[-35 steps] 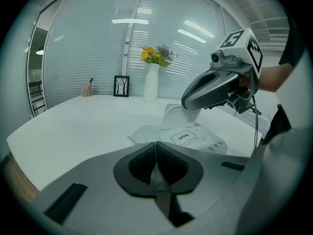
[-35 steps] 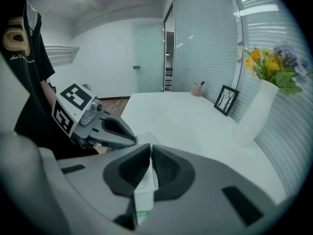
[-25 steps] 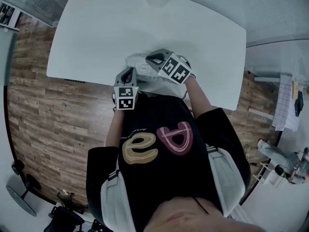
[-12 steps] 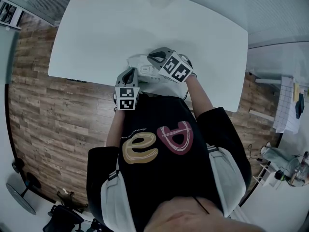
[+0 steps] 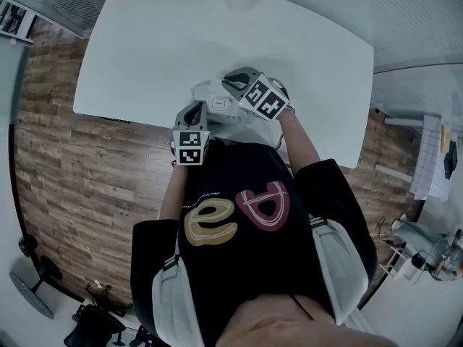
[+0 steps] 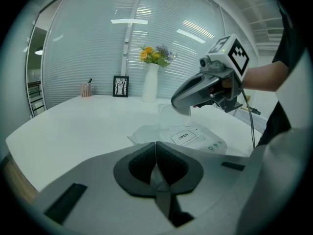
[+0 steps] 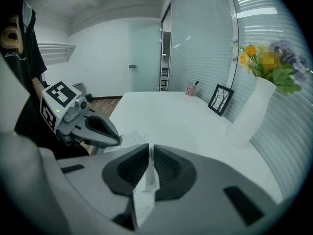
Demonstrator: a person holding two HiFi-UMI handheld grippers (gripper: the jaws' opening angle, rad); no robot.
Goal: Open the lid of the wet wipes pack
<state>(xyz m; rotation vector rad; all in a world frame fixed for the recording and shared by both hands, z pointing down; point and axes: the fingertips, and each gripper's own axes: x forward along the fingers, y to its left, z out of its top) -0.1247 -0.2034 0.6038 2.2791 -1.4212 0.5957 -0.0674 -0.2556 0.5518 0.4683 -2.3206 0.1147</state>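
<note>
- Since the earlier frames, the right claw [image 6: 183,109] has shifted slightly towards the far side of the surface [image 6: 73,124], taking the lid [image 6: 170,117] up with it. The left claw [image 6: 156,147] has kept its place at the near edge.
- The right claw's jaws have just been opening a little, yet they stand almost together, with only a narrow slit between them. The thin pale lid flap sits in that slit, and the pads are against it.
- The left claw's jaws are closed. A pinch of the pack's white wrapper shows between them, at the end of the pack nearest the person.
- The wet wipes pack [image 6: 198,140] lies flat on the white surface, close to the edge where the person stands and between the two claws.
- The lid is lifted off the top of the pack and stands roughly upright. It is see-through, and its upper edge is at the right claw's tip.
- A white sticker [image 6: 184,136] printed "OPEN" lies on top of the pack, just in front of the raised lid.
- At the far edge of the surface stand a white vase [image 6: 150,83] of flowers, a small picture frame [image 6: 120,86] and a little pot [image 6: 86,89], all well apart from the pack.
- A wooden floor [image 5: 72,172] shows beside the surface.
</note>
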